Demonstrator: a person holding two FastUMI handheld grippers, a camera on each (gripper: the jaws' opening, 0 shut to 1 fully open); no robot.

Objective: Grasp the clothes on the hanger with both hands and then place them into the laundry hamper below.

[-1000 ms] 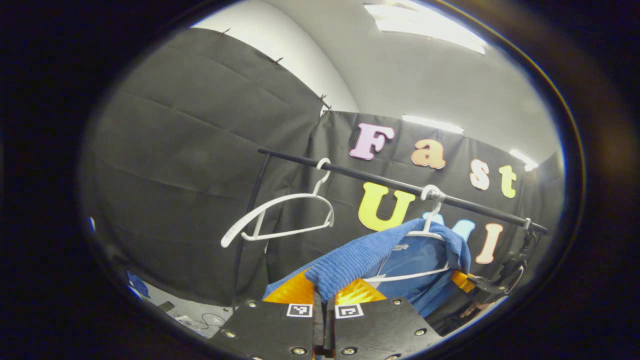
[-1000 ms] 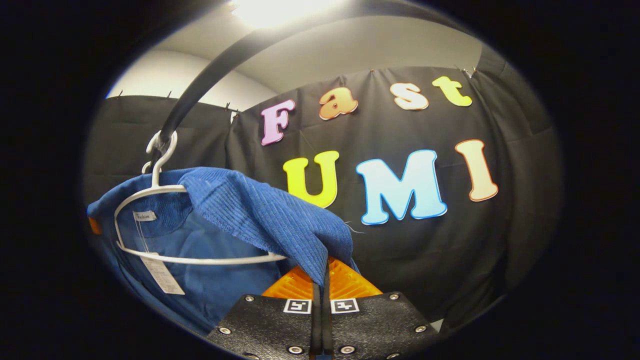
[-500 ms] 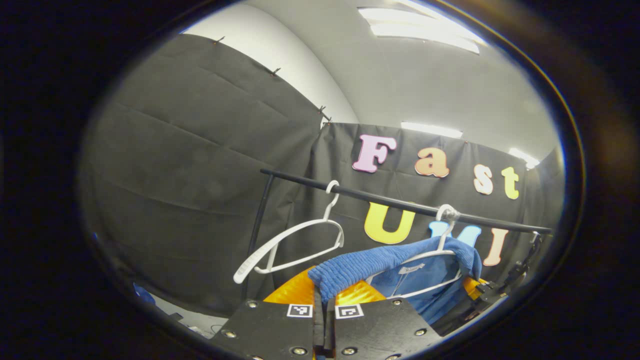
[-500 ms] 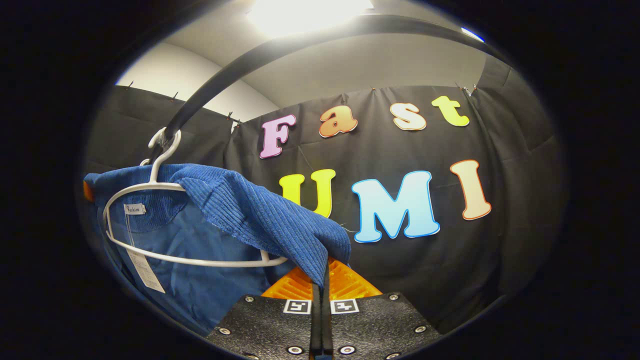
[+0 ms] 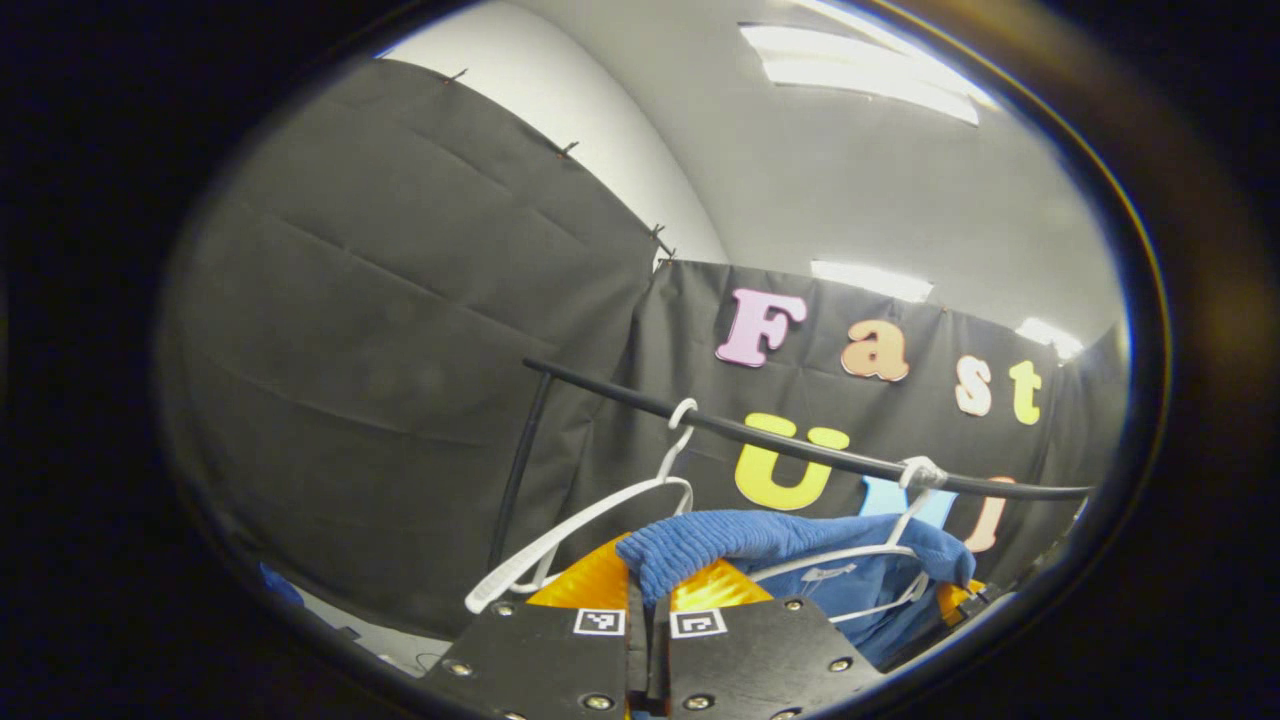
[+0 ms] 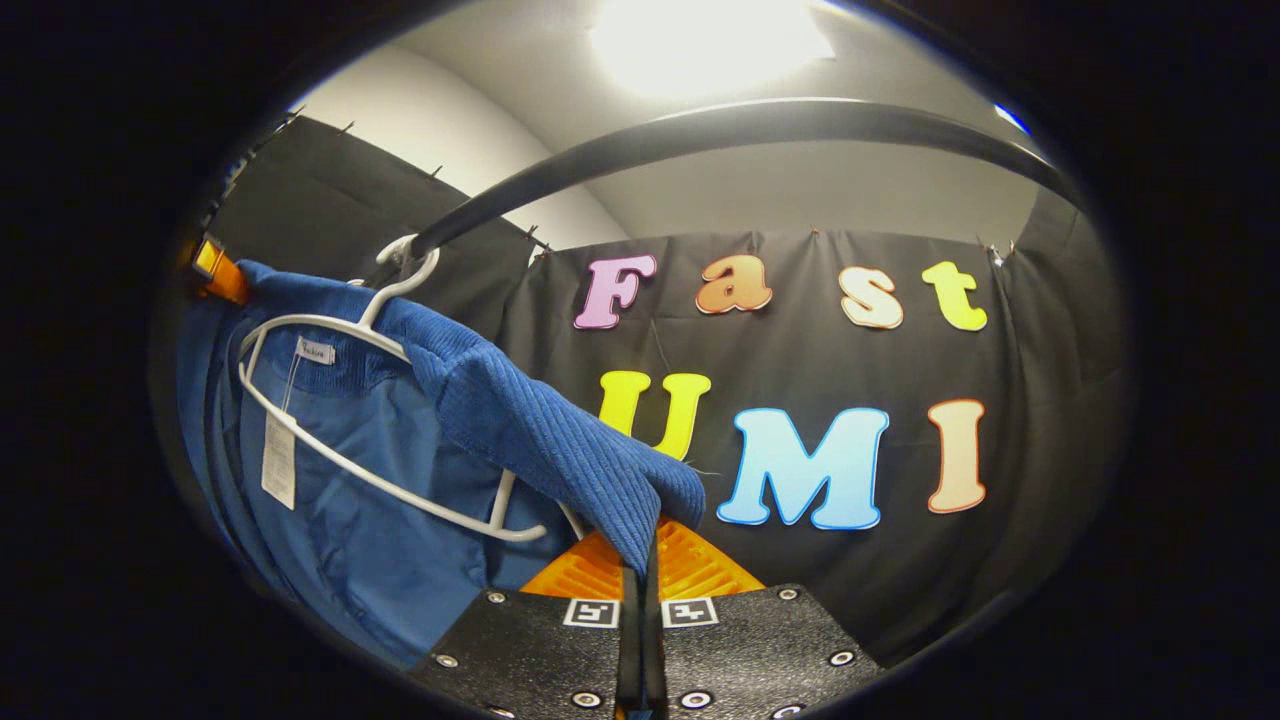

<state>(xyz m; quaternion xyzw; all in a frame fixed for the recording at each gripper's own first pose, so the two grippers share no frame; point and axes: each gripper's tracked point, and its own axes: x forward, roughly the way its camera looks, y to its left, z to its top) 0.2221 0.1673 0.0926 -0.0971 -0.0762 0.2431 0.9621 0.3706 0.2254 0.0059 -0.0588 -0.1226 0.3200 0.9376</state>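
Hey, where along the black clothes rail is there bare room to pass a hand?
Bare rail runs right of the garment's white plastic hanger, in front of the wall. It is crowded where the blue ribbed garment drapes, pinched by the right tool and left tool, beside the empty white hanger.

Garment (image 6: 380,540) on hanger (image 6: 330,420) under rail (image 6: 700,130); spare hanger (image 5: 590,530) left on rail.

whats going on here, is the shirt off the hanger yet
Not yet. A person holds two grippers, and both are shut on the blue shirt: the left gripper and the right gripper each pinch a shoulder. The shirt is still draped over its white hanger, which hooks on the black rail. An empty hanger hangs beside it.
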